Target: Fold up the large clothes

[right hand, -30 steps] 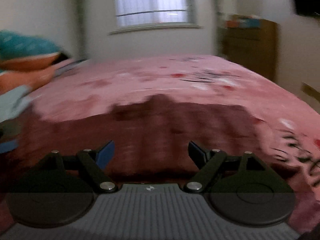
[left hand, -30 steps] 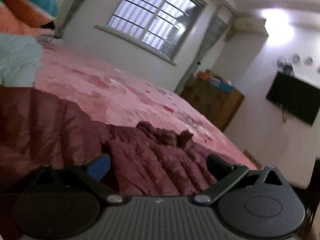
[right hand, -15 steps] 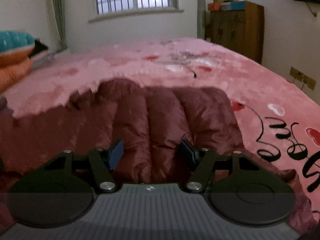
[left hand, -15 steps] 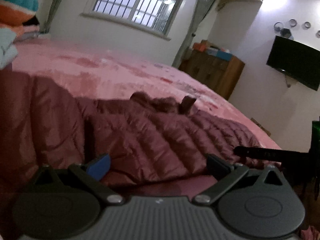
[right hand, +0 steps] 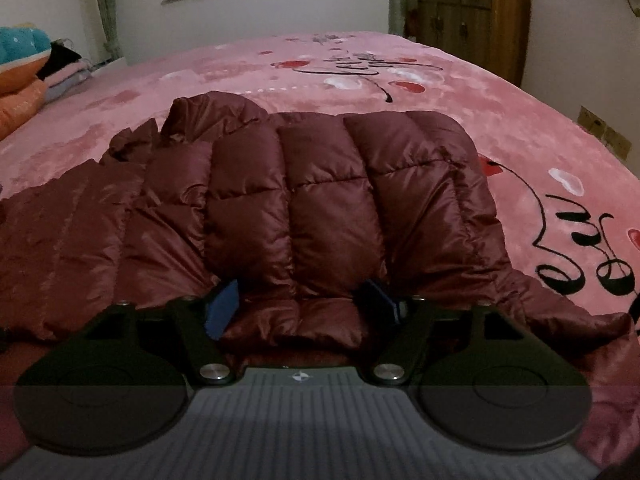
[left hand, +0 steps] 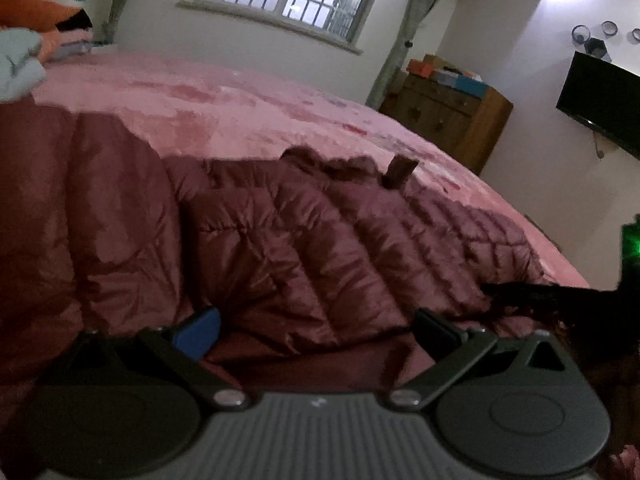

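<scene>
A maroon quilted puffer jacket (right hand: 320, 200) lies spread on the pink bed, also seen in the left wrist view (left hand: 300, 248). My right gripper (right hand: 306, 306) is open, its fingers astride a puffy fold at the jacket's near hem, touching the fabric. My left gripper (left hand: 320, 332) is open and low over the jacket's near edge, holding nothing. The right gripper's dark finger (left hand: 532, 292) shows at the right of the left wrist view, on the jacket's edge.
A pink blanket with black lettering (right hand: 520, 128) covers the bed. Folded clothes and pillows (right hand: 24, 64) are stacked at the far left. A wooden cabinet (right hand: 472, 16) stands by the far wall, and a wall TV (left hand: 600, 104) hangs on the right.
Both grippers have come down and in toward the jacket's near edge. The right gripper's fingers have narrowed somewhat around a fold of the hem. The left gripper stays wide open.
</scene>
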`<state>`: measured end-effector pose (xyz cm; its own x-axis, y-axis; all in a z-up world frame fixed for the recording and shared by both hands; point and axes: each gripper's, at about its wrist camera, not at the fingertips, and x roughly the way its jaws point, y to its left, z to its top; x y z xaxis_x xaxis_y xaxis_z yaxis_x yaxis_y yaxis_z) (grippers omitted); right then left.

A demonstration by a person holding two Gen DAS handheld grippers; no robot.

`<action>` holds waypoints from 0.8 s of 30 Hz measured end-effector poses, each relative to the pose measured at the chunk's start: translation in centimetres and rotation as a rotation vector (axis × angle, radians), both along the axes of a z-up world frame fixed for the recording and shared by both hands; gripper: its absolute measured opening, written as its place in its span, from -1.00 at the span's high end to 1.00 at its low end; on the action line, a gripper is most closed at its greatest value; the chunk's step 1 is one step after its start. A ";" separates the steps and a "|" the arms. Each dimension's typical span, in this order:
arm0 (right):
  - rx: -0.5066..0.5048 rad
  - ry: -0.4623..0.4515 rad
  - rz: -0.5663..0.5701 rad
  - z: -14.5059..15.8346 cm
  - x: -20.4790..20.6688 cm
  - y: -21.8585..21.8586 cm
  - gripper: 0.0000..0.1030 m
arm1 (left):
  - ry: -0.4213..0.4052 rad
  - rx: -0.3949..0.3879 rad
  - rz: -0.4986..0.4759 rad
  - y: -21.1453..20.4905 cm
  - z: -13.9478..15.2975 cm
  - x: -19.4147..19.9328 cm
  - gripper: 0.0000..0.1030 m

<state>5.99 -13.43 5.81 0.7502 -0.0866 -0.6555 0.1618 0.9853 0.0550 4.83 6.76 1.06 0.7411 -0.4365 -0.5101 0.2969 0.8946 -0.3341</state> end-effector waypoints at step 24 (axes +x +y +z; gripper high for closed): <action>0.128 -0.142 0.034 3.9 -1.8 -0.6 -1.00 | 0.044 0.420 0.676 5.3 2.4 -4.5 -0.96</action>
<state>4.20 -14.05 9.73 0.8368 0.0172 -0.5472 0.1107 0.9735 0.2000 0.35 12.05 3.46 0.7522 0.3360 -0.5669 -0.3610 0.9298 0.0721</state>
